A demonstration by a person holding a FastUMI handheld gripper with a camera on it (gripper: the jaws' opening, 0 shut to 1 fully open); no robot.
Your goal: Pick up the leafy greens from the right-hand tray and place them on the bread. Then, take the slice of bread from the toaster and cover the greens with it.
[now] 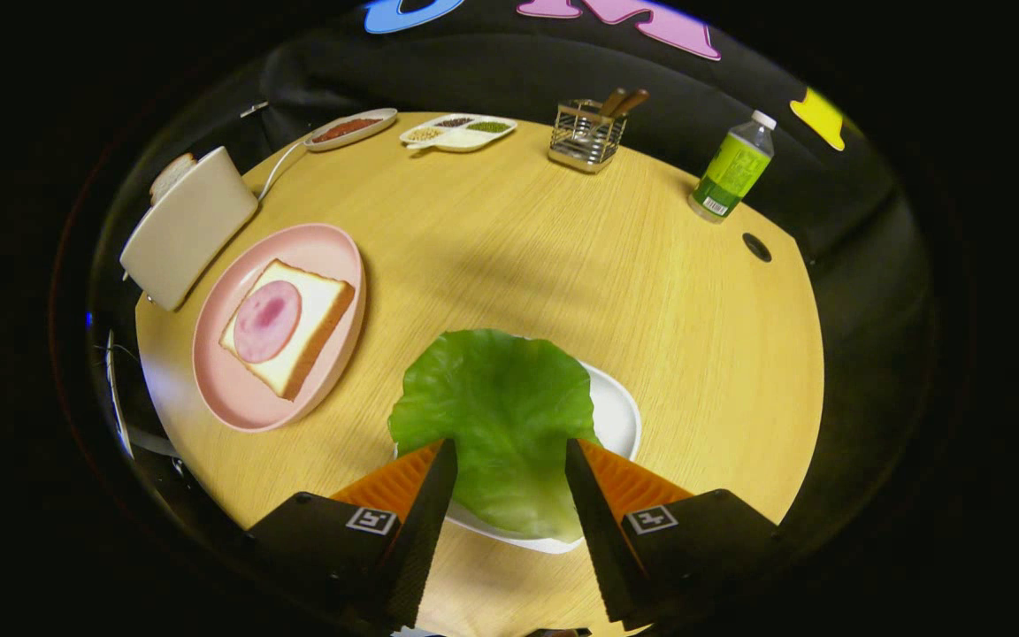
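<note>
Toast slice in white toaster (187, 226) at round wooden table's (563, 257) left edge; pink plate (218, 385) with ham-topped bread (290, 325) beside it. Broad green lettuce leaf (496, 407) on white tray (616, 416) near front edge. Gripper (509, 464) wide open, empty, straddling leaf stem: lower, pinch stem end only.

The table (518, 257) was pale, matt wood grain; the plate (226, 389) glossy pink; the basket (587, 137) shiny wire; the gripper's fingers (425, 482), apart around the lettuce (496, 407), ribbed orange.

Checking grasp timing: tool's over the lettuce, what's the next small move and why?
Probably lower and close. The tool is open, its fingers either side of the lettuce leaf on the white tray; whether they touch it yet is unclear.
</note>
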